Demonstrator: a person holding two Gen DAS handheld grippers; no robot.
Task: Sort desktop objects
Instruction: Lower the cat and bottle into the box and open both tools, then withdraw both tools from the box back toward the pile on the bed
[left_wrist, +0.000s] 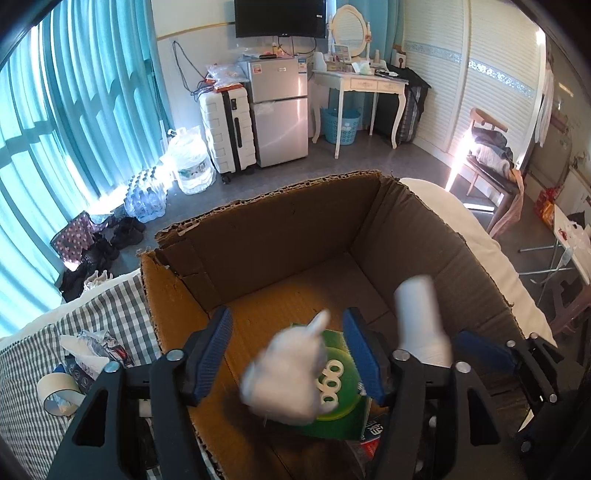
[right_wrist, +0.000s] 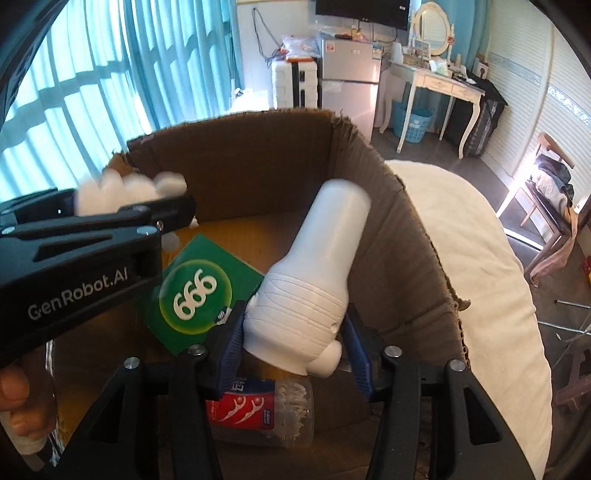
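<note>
I am at the drop-off step of the sorting: both my claws hang over the open cardboard box (left_wrist: 280, 221), which fills the middle of each view and sits on the bed.

In the left wrist view, my left claw (left_wrist: 291, 354) has its blue pads apart, and a blurred white fluffy thing (left_wrist: 284, 376) sits low centre between them, over the green packet (left_wrist: 340, 384) marked 666 on the box floor. The pads do not seem to press on it; I judge it is released and dropping.

In the right wrist view, my right claw (right_wrist: 295, 343) brackets the ribbed base of a white bottle (right_wrist: 317, 280), which leans up toward the box's right wall. I see a sliver of gap at each pad, so I read the hold as let go, though the blur makes that uncertain. A clear tub of floss picks (right_wrist: 258, 410) lies below, at the lower centre.

Next, I think both claws should lift straight out, clear of the box walls, and go back for the clutter at lower left of the left view.
</note>
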